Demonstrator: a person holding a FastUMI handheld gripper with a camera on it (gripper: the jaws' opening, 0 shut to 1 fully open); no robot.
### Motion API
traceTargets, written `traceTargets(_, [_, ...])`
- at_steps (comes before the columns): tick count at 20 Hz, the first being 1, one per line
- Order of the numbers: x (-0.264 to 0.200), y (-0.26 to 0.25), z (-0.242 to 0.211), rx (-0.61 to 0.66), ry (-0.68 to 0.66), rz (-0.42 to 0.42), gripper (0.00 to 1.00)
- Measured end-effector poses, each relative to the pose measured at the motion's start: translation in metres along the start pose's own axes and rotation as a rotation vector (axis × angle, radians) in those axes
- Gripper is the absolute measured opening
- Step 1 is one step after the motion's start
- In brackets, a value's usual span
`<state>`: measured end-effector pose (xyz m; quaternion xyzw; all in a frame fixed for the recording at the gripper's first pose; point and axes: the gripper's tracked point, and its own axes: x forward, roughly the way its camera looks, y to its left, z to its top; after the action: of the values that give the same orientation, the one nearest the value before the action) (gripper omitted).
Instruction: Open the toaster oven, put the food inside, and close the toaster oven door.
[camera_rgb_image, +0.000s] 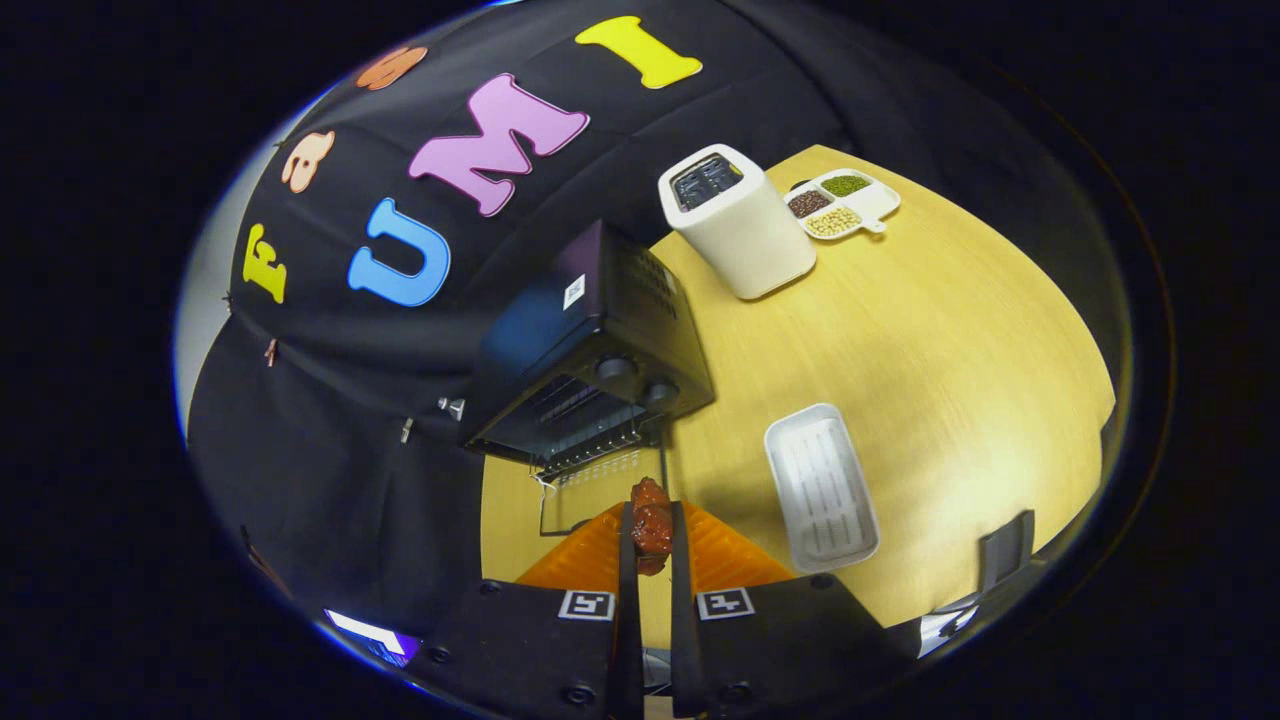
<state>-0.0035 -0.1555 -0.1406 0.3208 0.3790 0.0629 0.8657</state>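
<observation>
Reddish-brown food (651, 524) clamped btwn both fingers of gripper (652, 545), nearly closed, just short of open toaster oven (590, 350); advance level over lowered door (598, 495) w/o clipping rack, release well inside.

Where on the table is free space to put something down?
Bare wood lies between the white toaster and the white tray, and beyond the tray. It is crowded by the open toaster oven, where the gripper grips the food.

The food (651, 522) is pinched between the gripper (652, 520) fingers, which hide its sides. The toaster oven (585, 350) interior is too dark to make out.
</observation>
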Motion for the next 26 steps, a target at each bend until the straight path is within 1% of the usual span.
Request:
traceTargets(4, [0.008, 0.035, -0.027, 0.065, -0.051, 0.019, 0.15])
traceTargets(9, [0.031, 0.076, -0.052, 0.044, -0.144, 0.006, 0.15])
traceTargets(11, [0.042, 0.098, -0.060, 0.027, -0.170, 0.022, 0.15])
traceTargets(14, [0.056, 0.114, -0.070, 0.021, -0.178, 0.053, 0.15])
traceTargets(17, [0.083, 0.127, -0.063, 0.046, -0.210, 0.069, 0.15])
traceTargets(19, [0.101, 0.131, -0.048, 0.090, -0.255, 0.088, 0.15])
traceTargets(21, [0.122, 0.127, -0.035, 0.105, -0.301, 0.093, 0.15])
traceTargets(22, [0.131, 0.122, -0.028, 0.111, -0.332, 0.087, 0.15])
traceTargets(24, [0.151, 0.107, -0.015, 0.144, -0.408, 0.049, 0.15])
traceTargets(26, [0.174, 0.101, -0.012, 0.177, -0.428, 0.033, 0.15])
